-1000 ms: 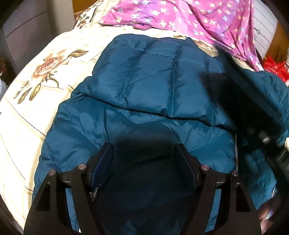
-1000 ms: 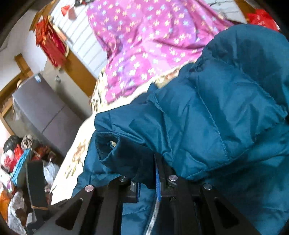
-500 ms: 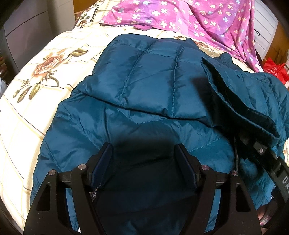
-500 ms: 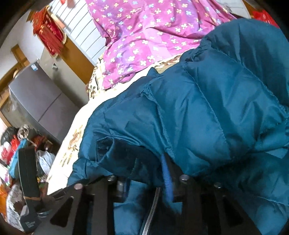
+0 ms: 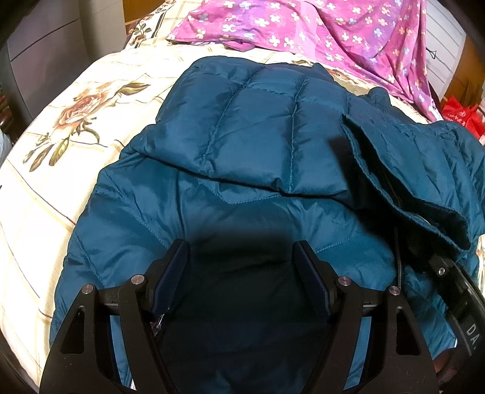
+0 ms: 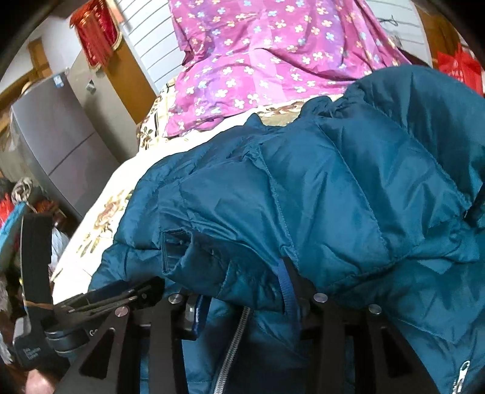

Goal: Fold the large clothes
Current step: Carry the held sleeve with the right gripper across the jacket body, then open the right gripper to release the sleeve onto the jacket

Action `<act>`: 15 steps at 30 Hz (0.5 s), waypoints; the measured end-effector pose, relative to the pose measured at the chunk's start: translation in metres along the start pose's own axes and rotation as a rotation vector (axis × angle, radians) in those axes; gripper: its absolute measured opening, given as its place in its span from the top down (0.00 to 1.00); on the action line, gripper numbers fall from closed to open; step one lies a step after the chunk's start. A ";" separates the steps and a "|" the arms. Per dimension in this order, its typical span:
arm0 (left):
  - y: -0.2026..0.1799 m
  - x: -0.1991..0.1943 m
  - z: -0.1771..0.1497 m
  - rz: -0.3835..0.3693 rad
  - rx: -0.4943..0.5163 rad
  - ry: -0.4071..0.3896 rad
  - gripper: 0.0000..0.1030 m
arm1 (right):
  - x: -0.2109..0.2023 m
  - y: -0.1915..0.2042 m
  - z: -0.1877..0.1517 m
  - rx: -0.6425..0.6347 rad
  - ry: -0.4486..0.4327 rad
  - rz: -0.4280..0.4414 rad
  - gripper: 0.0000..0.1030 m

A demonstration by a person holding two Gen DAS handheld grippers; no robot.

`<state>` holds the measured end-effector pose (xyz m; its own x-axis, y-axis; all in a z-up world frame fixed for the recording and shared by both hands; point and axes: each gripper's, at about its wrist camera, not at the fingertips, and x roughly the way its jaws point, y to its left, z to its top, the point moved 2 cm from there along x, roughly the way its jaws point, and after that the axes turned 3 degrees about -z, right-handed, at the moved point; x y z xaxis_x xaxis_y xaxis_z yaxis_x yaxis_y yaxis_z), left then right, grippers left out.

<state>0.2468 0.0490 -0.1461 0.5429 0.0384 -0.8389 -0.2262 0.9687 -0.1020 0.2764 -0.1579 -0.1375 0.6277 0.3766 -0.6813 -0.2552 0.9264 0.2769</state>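
Note:
A teal quilted down jacket (image 5: 242, 145) lies spread on a floral bedsheet (image 5: 60, 127), one sleeve folded across its body. My left gripper (image 5: 241, 266) is open, empty, low over the jacket's near hem. In the right wrist view the jacket (image 6: 348, 188) fills the frame. My right gripper (image 6: 242, 300) has its fingers apart, with a fold of the sleeve lying over and between them. The right gripper also shows at the right edge of the left wrist view (image 5: 448, 282), under the sleeve cuff (image 5: 403, 185).
A purple flowered cloth (image 5: 318, 27) lies at the far end of the bed. A grey cabinet (image 6: 60, 145) and clutter stand left of the bed. Red bags (image 5: 463, 115) sit to the right. The left gripper (image 6: 91, 306) shows low left in the right wrist view.
My right gripper carried the sleeve leftward across the jacket and lowered it. Its fingers went from pinched on the fabric to spread apart. The left gripper stayed still.

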 end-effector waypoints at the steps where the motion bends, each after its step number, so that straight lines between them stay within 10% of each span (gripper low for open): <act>1: 0.000 0.000 0.000 0.000 0.001 0.001 0.29 | 0.001 0.002 0.000 -0.008 0.002 -0.004 0.49; 4: 0.000 0.000 0.000 0.001 -0.001 0.001 0.29 | 0.001 0.009 0.000 -0.051 -0.002 -0.027 0.31; 10: 0.000 -0.001 -0.002 0.001 0.008 -0.006 0.29 | -0.014 0.012 -0.005 -0.088 0.023 -0.073 0.28; 15: 0.007 -0.013 -0.009 -0.035 -0.008 -0.016 0.29 | -0.065 -0.004 -0.032 -0.161 0.012 -0.329 0.22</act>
<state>0.2310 0.0530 -0.1411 0.5635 0.0088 -0.8261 -0.2135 0.9675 -0.1353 0.2127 -0.1862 -0.1160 0.6870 0.0579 -0.7243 -0.1546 0.9856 -0.0679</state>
